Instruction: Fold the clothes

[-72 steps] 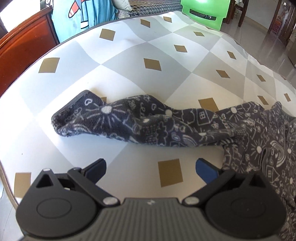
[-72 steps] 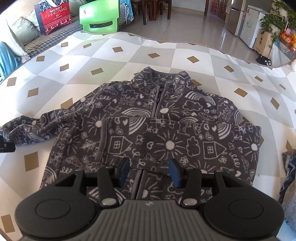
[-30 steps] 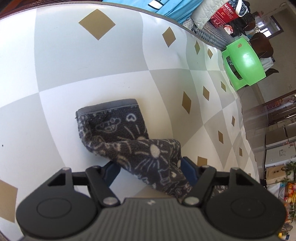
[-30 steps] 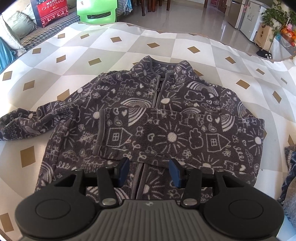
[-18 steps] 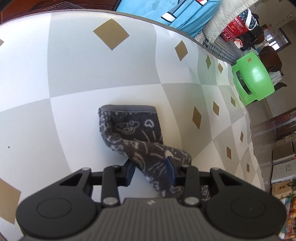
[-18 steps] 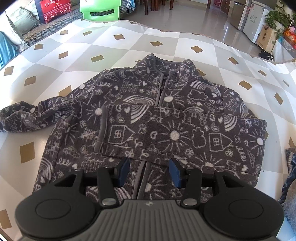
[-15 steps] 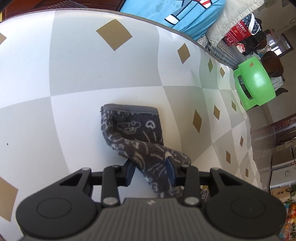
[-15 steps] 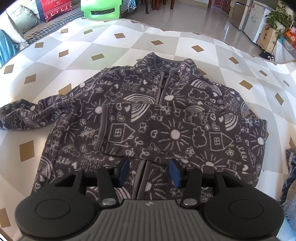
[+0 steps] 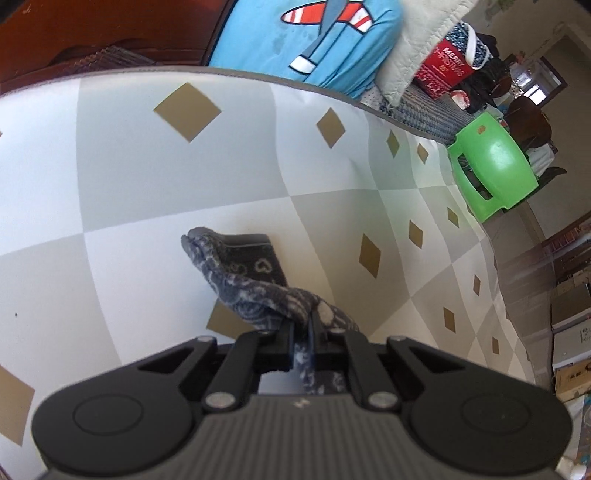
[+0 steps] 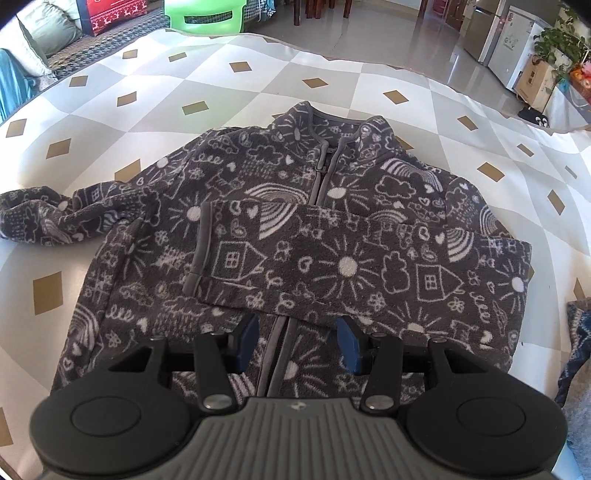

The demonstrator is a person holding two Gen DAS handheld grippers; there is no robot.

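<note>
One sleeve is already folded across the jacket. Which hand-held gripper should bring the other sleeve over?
Left. The left hand-held gripper is already shut on the outstretched sleeve near its cuff. The right hand-held gripper hangs open over the jacket front, holding nothing.

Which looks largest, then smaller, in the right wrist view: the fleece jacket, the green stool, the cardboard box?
1. fleece jacket, by far the largest.
2. green stool, partly cut off.
3. cardboard box.
The stool and box stand farther away, so true sizes are unsure.
</note>
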